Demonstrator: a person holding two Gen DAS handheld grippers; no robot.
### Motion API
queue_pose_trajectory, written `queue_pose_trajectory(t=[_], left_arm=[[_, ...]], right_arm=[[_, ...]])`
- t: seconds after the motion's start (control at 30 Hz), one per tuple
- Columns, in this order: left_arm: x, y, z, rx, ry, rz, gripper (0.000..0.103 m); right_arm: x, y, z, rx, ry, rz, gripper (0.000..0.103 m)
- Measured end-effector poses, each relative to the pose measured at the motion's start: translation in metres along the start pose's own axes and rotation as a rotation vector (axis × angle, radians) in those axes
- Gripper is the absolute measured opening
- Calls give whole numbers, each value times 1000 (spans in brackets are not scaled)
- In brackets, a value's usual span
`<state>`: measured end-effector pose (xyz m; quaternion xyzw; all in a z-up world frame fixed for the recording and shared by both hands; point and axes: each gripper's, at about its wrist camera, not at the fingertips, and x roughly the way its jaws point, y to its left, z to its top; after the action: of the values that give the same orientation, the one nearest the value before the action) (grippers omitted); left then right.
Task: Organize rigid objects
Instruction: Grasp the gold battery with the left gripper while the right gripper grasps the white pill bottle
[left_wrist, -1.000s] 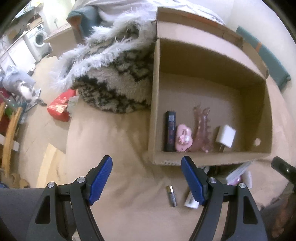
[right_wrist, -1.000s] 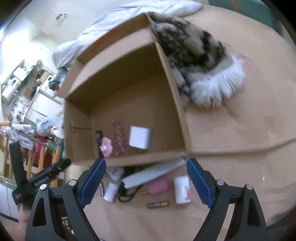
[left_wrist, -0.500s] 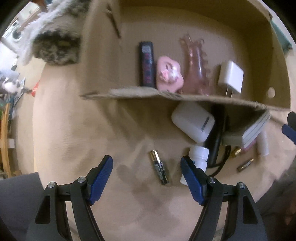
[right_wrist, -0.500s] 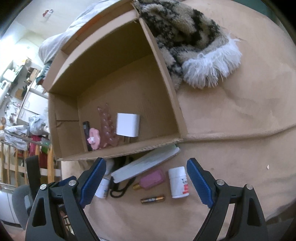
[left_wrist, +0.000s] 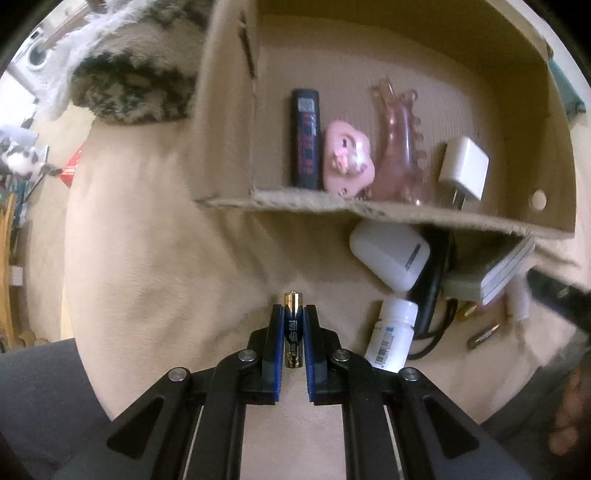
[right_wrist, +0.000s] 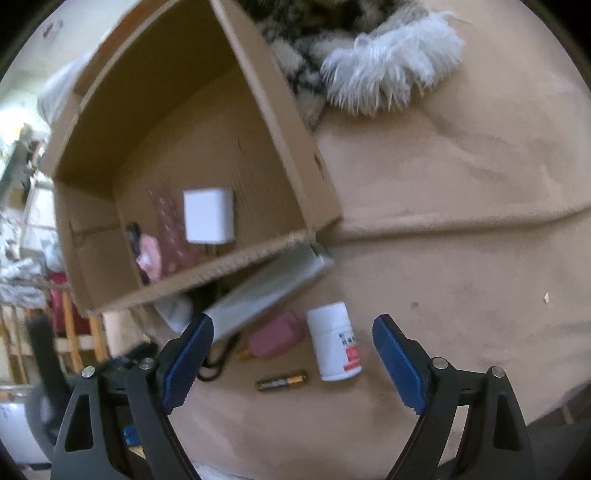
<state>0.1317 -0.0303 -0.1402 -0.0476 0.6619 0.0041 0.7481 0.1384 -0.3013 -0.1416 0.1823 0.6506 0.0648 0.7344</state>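
Battery (left_wrist: 293, 334) lies on the tan bedding just outside the cardboard box (left_wrist: 369, 206), left claw (left_wrist: 293, 325) clenched on it for lifting in, right claw (right_wrist: 291, 354) spread wide above the white bottle (right_wrist: 334, 341).

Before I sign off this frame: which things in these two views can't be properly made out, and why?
- Black cable, left wrist view: runs under the cardboard box and the book.
- Pink item, right wrist view: blurred, part hidden by the book.
- Printing on the white bottle: too small to read.
- Right gripper, left wrist view: a dark blur at the right edge.
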Motion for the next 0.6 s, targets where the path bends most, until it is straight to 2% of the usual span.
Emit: queue_pose_trajectory(t=[0.13,0.2,0.23,0.27,0.3,0.4,0.6], left_arm=[[-4,5,-5,-22,-7,0,9],[-4,8,-7,-31,-5,2,9],[-2,6,-6,-37,-1,-2,9],[-2,7,-4,-46,3,-8,9],[-2,9,-4,-52,4,-11,9],[-6,11,-2,-54,-5,-11,9],[-12,17,2,-64,-19,-10,9]], right_arm=[[16,4,-2,-32,54,-72,66],[24,6,-3,-52,76,-113,47],[27,7,-3,-65,88,-123,44],[29,9,-4,-79,96,-118,33],[28,12,-4,-98,90,-124,28],[24,21,-6,-144,54,-149,27],[19,32,-12,-168,39,-130,27]])
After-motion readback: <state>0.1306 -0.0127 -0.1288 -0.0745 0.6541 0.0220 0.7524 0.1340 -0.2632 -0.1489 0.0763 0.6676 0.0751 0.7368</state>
